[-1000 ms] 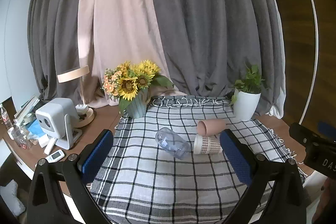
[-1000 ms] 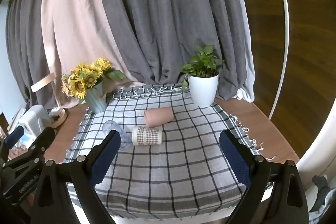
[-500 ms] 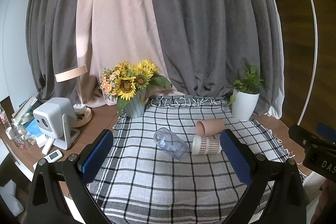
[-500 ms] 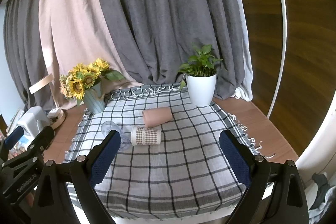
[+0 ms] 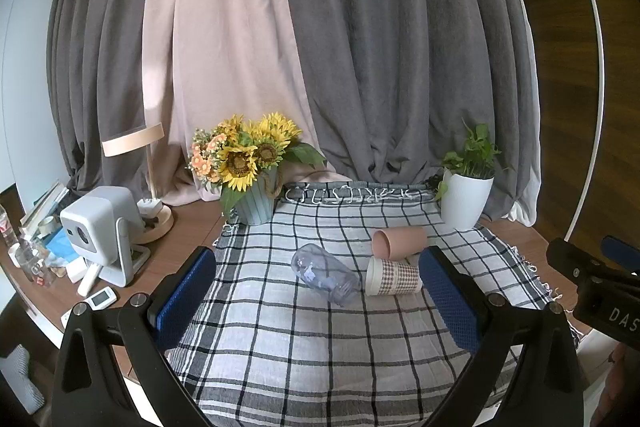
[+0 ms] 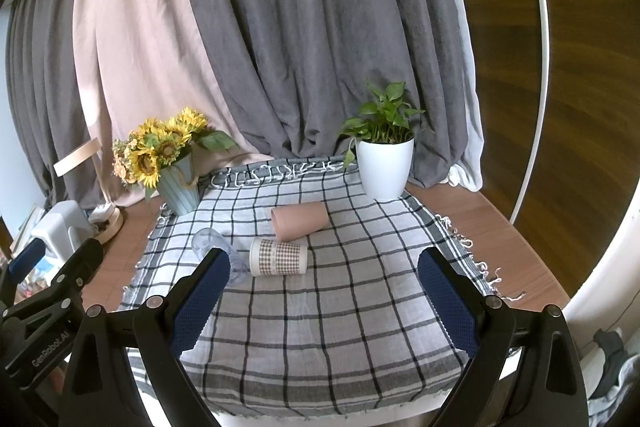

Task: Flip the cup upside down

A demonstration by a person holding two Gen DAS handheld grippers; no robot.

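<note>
On the checked cloth [image 5: 304,347], 3 cups lie on their sides: a clear cup [image 5: 325,274] at left, a patterned cup [image 5: 394,276] touching its mouth end, and a pink cup [image 5: 399,242] just behind. The left gripper [image 5: 318,297] hangs above the cloth's near part, jaws spread wide and holding nothing; the right gripper [image 6: 324,301] does likewise, further right.

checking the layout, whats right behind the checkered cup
The pink cup lies on its side right behind the checkered cup. Whether they touch is hidden.
</note>
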